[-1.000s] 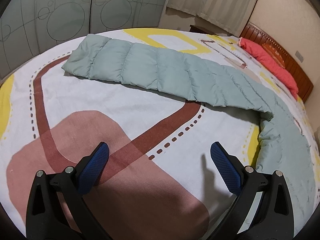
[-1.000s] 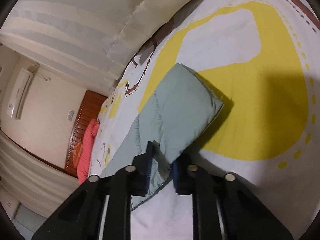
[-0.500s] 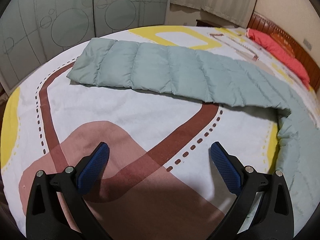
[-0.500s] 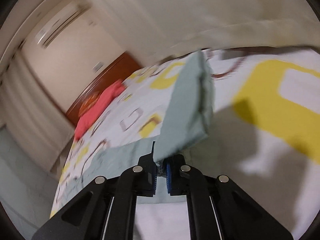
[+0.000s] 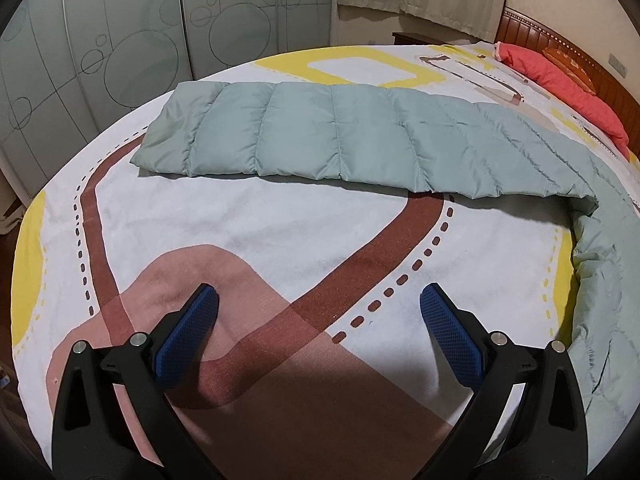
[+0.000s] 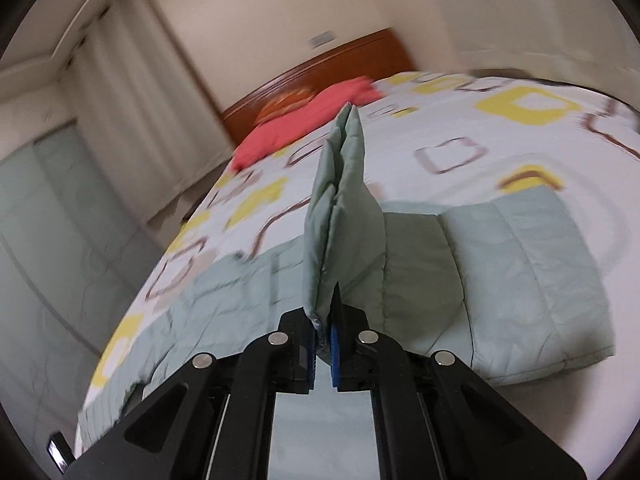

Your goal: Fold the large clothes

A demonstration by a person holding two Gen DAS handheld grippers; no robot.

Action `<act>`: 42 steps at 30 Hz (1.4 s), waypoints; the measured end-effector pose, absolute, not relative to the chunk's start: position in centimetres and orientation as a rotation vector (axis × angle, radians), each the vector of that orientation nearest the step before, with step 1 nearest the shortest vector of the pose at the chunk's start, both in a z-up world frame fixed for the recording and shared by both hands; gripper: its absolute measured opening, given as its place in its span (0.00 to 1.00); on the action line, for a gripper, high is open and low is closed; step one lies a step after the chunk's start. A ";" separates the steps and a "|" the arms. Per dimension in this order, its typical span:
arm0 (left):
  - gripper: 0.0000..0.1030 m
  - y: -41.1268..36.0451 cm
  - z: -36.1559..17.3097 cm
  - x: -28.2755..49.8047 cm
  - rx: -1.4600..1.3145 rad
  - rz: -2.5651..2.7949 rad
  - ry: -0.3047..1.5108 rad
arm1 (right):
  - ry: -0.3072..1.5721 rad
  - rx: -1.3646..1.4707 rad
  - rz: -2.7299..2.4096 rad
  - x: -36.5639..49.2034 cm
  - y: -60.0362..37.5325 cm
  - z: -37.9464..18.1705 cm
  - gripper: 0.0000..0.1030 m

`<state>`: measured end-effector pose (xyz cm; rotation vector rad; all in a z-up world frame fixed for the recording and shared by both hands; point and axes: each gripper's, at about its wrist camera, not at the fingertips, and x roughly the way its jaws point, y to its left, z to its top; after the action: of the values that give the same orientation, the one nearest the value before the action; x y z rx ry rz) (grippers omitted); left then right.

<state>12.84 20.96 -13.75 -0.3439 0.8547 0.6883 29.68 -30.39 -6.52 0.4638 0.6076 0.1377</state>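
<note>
In the right wrist view, a corner of the pale green quilted garment (image 6: 340,216) is pinched between the pads of the right gripper (image 6: 323,344), whose jaws are fully closed on the fabric; the gripped flap is held up on edge toward 12 o'clock, while the rest of the garment is spread over the bed (image 6: 460,152) from 9 to 3 o'clock. Beyond it, a red pillow (image 6: 304,120) is seen against the wooden headboard (image 6: 320,68). In the left wrist view, the left gripper (image 5: 318,330) is held wide apart over bare patterned bedspread, nothing between its blue pads (image 5: 452,332). Further off, the garment is laid in a long band from 11 to 3 o'clock.
</note>
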 end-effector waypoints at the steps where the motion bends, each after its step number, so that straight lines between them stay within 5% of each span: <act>1: 0.98 20.9 -13.8 12.8 -0.342 0.689 0.855 | 0.617 0.449 0.154 30.2 -29.5 -6.6 0.05; 19: 0.98 20.9 -13.8 12.9 -0.338 0.691 0.852 | 0.949 0.175 0.426 34.2 -15.9 -13.0 0.08; 22: 0.98 20.9 -13.9 12.9 -0.337 0.692 0.852 | 0.956 0.196 0.459 34.3 -15.2 -13.3 0.28; 24: 0.98 20.9 -13.9 12.9 -0.338 0.691 0.851 | 0.952 0.213 0.496 34.2 -15.2 -12.9 0.56; 34: 0.98 20.9 -13.9 12.9 -0.335 0.693 0.851 | 0.798 0.310 0.244 31.9 -27.1 -9.0 0.49; 42: 0.98 20.9 -13.9 12.9 -0.336 0.692 0.852 | 0.924 0.248 0.003 32.3 -33.2 -14.7 0.45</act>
<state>12.88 20.87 -13.89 -0.3358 0.8516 0.6925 32.34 -33.25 -14.73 0.2482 0.9242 0.0026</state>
